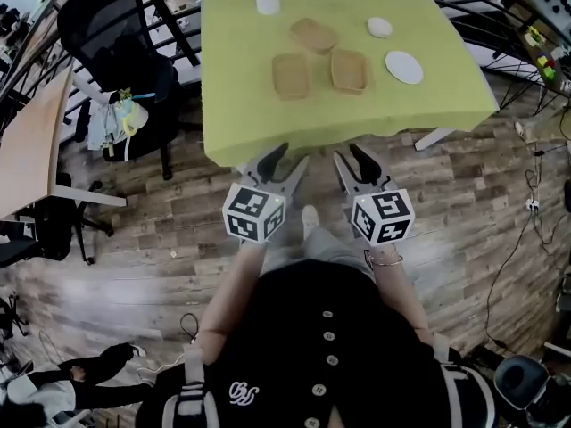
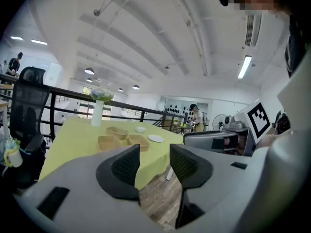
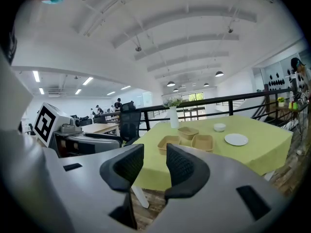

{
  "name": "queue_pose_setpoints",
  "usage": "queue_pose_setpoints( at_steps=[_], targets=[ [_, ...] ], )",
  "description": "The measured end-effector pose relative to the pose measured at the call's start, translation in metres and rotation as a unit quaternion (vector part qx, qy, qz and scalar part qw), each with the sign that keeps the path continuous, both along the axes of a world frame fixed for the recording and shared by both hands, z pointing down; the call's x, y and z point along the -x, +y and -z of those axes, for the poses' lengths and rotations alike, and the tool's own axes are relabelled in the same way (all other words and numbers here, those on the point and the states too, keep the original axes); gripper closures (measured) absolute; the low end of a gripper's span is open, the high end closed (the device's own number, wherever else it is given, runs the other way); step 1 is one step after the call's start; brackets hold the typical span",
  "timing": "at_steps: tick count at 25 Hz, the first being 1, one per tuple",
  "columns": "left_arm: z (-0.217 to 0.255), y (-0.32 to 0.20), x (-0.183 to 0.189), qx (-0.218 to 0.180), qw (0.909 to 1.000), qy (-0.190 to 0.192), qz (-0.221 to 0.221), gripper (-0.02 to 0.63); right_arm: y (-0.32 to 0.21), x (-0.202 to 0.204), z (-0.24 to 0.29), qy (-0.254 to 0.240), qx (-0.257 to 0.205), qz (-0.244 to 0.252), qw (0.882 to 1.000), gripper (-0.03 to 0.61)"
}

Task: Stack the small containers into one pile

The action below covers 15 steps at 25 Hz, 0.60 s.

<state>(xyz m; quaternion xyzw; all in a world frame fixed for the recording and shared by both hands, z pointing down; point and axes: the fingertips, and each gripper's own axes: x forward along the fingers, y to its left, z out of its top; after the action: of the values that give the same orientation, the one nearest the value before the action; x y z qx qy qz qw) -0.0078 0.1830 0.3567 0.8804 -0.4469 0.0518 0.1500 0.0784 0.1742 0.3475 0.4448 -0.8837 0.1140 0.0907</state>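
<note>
Across the green counter (image 1: 241, 105) ahead, the three small containers lie close together, none nested yet: the left container (image 1: 291, 76), the far container (image 1: 314, 35) behind it, and the right container (image 1: 349, 69), with a white bowl (image 1: 379, 28) and a white plate (image 1: 404, 67) further right. I judge the step in hand to be the approach. To do it well, I should reach in over the near edge, take one container by its side wall, keep it level and lower it squarely into a neighbour rather than shoving the cluster. The left gripper (image 1: 284, 166) hangs short of the counter, over the wooden floor, its fingers (image 2: 127, 165) moderately apart with nothing between them. The right gripper (image 1: 355, 166) sits just beside it, pointing the same way, its fingers (image 3: 181, 166) narrowly parted and likewise empty.
</note>
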Motion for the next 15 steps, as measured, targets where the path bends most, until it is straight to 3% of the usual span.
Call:
queue_pose_setpoints(
  at_steps=[8, 15],
  targets=[
    [0.014, -0.089, -0.018, -0.012, 0.9998, -0.003, 0.015, 0.425, -0.091, -0.013, 0.009, 0.001, -0.011, 0.023, 1.000, 0.439],
    [0.006, -0.125, -0.024, 0.000, 0.9993, -0.003, 0.037, 0.425, -0.132, -0.025, 0.000, -0.002, 0.002, 0.035, 0.999, 0.439]
  ],
)
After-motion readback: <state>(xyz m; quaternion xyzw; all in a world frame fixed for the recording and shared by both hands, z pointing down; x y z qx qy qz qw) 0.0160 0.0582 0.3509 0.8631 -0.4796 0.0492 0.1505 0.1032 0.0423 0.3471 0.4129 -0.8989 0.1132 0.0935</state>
